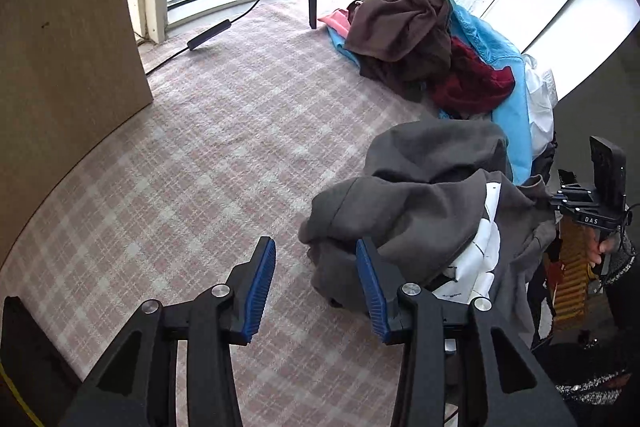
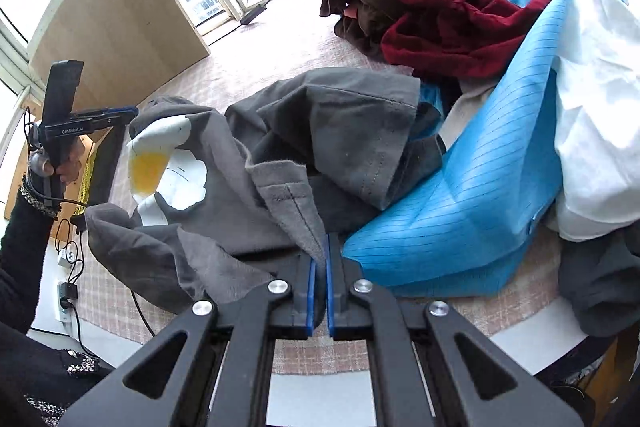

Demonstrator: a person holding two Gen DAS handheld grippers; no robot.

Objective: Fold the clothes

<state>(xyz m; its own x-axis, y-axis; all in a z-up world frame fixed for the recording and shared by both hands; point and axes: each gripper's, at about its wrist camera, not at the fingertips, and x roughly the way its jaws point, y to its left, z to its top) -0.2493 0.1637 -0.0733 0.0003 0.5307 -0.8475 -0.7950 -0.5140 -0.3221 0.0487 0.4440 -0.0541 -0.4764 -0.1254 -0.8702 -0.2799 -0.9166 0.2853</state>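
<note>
Meanwhile, right gripper fingers clenched on grey shirt hem, left gripper fingers released, empty.

the left tool points steeply down, its blue pads parted with nothing between them, just left of the grey shirt. the right tool also tilts down, pads pinched on a hem of that shirt. a black-sleeved hand grips the left handle.

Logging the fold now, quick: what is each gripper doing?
Left gripper: open, empty, beside the grey shirt.
Right gripper: closed on the grey shirt's hem.
</note>
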